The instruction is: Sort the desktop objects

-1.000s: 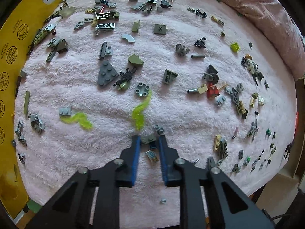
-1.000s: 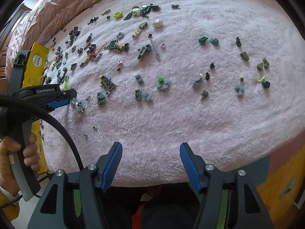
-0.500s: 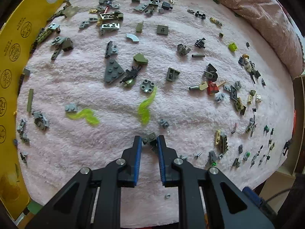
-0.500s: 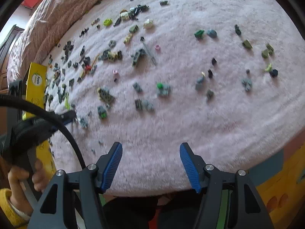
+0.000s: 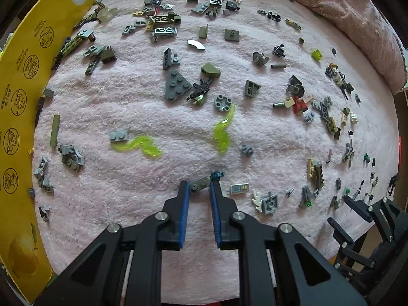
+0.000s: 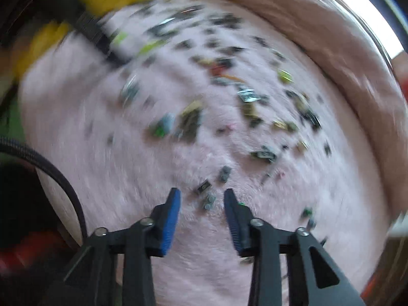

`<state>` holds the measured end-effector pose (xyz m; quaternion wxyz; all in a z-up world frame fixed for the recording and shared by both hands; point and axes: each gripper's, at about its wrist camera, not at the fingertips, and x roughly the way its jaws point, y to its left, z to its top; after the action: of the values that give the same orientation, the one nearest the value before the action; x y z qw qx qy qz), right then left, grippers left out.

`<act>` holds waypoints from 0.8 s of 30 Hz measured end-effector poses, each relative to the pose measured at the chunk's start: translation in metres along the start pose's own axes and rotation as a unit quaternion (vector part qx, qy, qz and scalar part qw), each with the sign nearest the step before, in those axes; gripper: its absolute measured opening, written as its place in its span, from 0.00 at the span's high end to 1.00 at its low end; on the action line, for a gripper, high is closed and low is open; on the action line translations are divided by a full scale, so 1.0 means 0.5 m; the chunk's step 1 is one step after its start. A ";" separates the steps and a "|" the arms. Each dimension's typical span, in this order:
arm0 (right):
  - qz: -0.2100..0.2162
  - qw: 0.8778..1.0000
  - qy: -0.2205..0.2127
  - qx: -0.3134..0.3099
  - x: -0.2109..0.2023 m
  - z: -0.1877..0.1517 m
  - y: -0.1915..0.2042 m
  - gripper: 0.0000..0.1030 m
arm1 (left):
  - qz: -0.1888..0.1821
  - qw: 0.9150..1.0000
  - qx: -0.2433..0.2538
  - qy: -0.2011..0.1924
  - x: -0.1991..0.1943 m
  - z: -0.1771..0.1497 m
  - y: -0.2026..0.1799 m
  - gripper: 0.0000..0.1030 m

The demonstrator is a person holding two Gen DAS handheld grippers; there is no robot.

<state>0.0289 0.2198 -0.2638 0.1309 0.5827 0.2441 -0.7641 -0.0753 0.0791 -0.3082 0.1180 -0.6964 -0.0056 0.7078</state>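
Many small toy bricks lie scattered over a pink towel [image 5: 127,107]. My left gripper [image 5: 200,186] is shut on a small grey plate [image 5: 200,185], held at the fingertips above the towel. A teal piece [image 5: 216,174] sits at the right fingertip. Two lime translucent pieces [image 5: 223,132] [image 5: 139,146] lie ahead. My right gripper [image 6: 201,195] is open, low over the towel, with small grey and dark pieces [image 6: 207,200] between its fingers. The right wrist view is badly blurred. The right gripper also shows in the left wrist view [image 5: 367,211].
A yellow cardboard box wall [image 5: 20,97] borders the towel on the left. A rumpled pink blanket [image 5: 357,25] lies at the far right. A grey wedge plate [image 5: 176,85] and a red piece [image 5: 299,104] lie mid-towel. A black cable [image 6: 51,173] crosses the right view's left.
My left gripper closed on the small grey plate and drew back with it. My right gripper swung fast to the left over the towel and narrowed its opening.
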 end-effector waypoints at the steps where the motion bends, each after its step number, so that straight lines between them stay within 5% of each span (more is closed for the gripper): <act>1: -0.010 0.999 -0.001 -0.038 0.006 -0.004 0.011 0.71 | -0.001 1.000 -0.002 -0.001 0.001 -0.002 0.002 0.84; 10: -0.022 0.993 -0.010 -0.115 0.020 -0.005 0.017 0.71 | -0.009 1.000 -0.007 -0.002 0.011 -0.002 0.009 0.84; 15: -0.007 0.994 -0.003 -0.106 0.038 -0.002 0.007 0.83 | -0.016 1.000 -0.009 -0.001 0.016 0.003 0.010 0.84; 24: 0.009 1.000 0.001 -0.028 0.024 0.001 -0.008 0.83 | -0.018 1.000 -0.024 -0.001 0.023 0.013 0.002 0.83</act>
<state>0.0230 0.2239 -0.2740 0.1539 0.5816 0.2598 -0.7554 -0.0819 0.0813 -0.3195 0.1142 -0.6982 -0.0352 0.7059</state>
